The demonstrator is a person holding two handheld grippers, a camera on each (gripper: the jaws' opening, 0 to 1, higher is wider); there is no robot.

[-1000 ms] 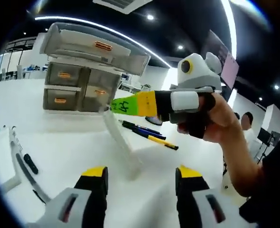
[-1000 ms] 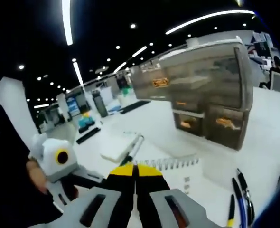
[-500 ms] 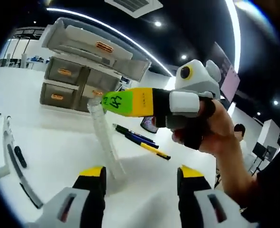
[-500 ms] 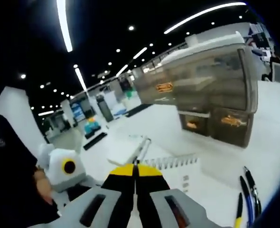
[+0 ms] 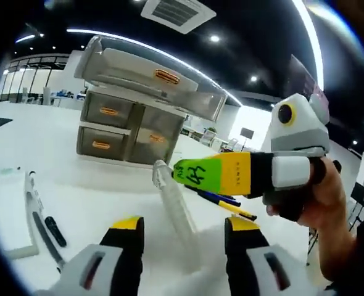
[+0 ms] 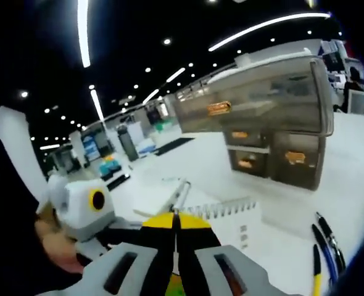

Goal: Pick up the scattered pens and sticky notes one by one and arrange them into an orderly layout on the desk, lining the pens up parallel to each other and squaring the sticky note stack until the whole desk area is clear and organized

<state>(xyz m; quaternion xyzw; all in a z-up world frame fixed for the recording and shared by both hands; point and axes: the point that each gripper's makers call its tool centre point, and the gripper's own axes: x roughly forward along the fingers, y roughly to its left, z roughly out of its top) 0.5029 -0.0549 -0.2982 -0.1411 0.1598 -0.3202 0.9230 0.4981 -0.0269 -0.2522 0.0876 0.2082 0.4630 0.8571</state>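
While hanging by top end from clamped-shut right gripper [image 5: 177,174] over desk [image 5: 95,185], above empty wide-open left gripper [image 5: 183,227], judged clear pen [image 5: 177,209] light, stiff, slick-barrelled: best regripped mid-barrel to stop swinging.

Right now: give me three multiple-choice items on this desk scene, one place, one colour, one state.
1. Where do the row of pens lie?
A. inside a drawer
B. on the desk
C. on top of the drawer unit

2. What colour are the left gripper jaw tips?
A. red
B. blue
C. yellow

3. How do the right gripper jaws stand?
A. closed
B. wide apart
C. missing

Answers: 1 B, they rest on the white surface. 2 C, yellow caps top both jaws. 3 A, the tips meet on a clear ruler.
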